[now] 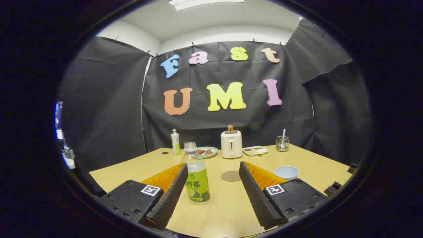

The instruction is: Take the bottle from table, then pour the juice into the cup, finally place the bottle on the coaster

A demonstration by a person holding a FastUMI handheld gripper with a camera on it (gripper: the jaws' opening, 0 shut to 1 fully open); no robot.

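gripper (211,183) spread wide, holding nothing — the bottle (196,175) stands upright on the table (228,211) between the fingers, close to the left one. best shift left to centre it, then close on the labelled body — not the cap.

We see a wooden table (297,158) of light colour. On it the bottle (197,175) stands upright between the wide-open fingers of the gripper (211,172), just beside the left one. Beyond them lies the round coaster (230,176), and the cup (286,172) is to its right. At the far edge stand a small bottle (175,142), a plate (207,152), a toaster (231,144), a tray (255,150) and a wire holder (282,143).
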